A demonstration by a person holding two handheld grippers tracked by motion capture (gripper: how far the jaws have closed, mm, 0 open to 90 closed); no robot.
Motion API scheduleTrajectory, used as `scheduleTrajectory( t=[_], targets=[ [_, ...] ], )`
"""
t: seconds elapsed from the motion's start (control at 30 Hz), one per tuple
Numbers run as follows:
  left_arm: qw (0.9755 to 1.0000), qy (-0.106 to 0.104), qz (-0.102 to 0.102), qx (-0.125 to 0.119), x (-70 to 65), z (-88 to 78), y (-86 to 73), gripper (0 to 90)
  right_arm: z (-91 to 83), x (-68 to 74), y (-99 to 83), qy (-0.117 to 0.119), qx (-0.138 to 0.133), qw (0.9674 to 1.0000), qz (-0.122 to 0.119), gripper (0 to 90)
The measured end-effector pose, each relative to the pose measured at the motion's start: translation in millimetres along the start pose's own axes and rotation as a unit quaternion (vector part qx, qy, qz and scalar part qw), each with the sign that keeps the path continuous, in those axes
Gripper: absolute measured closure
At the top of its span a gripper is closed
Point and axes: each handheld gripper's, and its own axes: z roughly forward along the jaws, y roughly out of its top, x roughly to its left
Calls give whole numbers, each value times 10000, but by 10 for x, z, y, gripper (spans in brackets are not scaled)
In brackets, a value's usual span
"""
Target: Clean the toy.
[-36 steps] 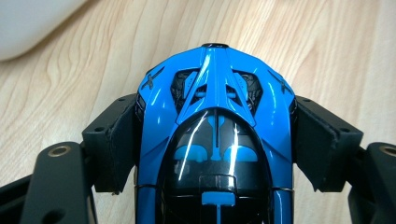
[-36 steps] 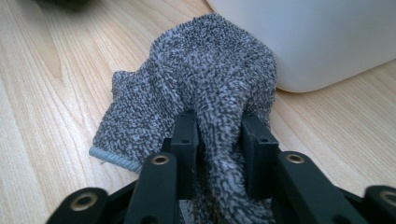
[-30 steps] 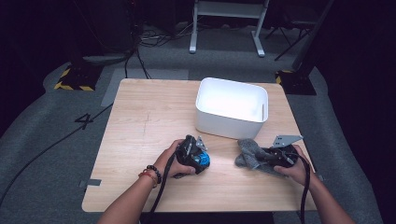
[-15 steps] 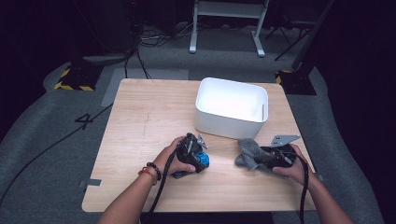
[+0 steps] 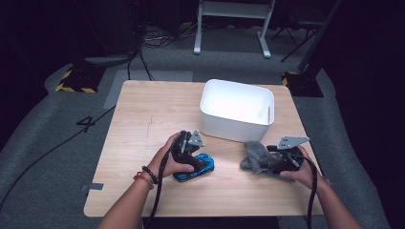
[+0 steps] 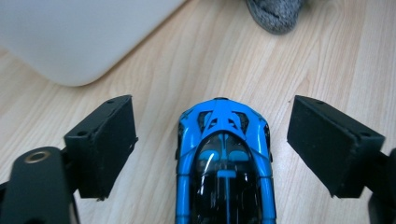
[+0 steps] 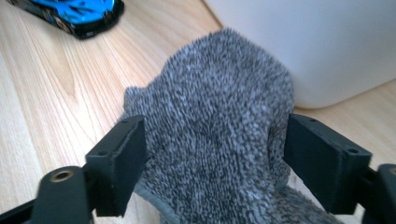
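Dark floor with cables surrounds a pale wooden table (image 5: 143, 119) where a person works with two hand-held grippers.

On the near side, the left gripper (image 6: 212, 140) hangs over a blue toy car (image 6: 224, 163); its jaws stand wide apart, with clear gaps to the car on both sides, and have just been opening a little. The car lies flat on the wood between them, nose pointing away toward a white bin (image 5: 236, 109) at the table's far middle. In the high view the left hand (image 5: 174, 160) covers part of the car (image 5: 200, 167).

To the right, the right gripper (image 7: 215, 140) has its jaws spread as wide as they go, having just opened, with a grey cloth (image 7: 215, 116) bunched between them. The pads sit at the cloth's edges without squeezing it. The cloth (image 5: 255, 155) rests on the table just in front of the bin's near wall, well apart from the car. The right hand (image 5: 298, 169) holds its gripper near the table's right edge.
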Motion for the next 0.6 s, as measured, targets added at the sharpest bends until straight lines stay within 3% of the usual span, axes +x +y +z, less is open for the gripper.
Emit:
scheduleTrajectory(
  t=[0.2, 0.4, 0.5, 0.6],
  targets=[
    [9993, 322, 2, -202, 25, -237, -201, 159, -125, 49, 87, -52, -287, 9996, -64, 223],
    [9980, 527, -258, -241, 125, -401, -475, 160, -249, 98, 199, -184, -551, 9982, -135, 275],
    [9962, 680, -468, -286, 163, -455, -612, 159, -314, 88, 250, -369, -620, 9973, -107, 308],
    [9949, 793, -531, -319, 189, -471, -709, 164, -391, 44, 301, -609, -726, 9955, -28, 330]
  ],
)
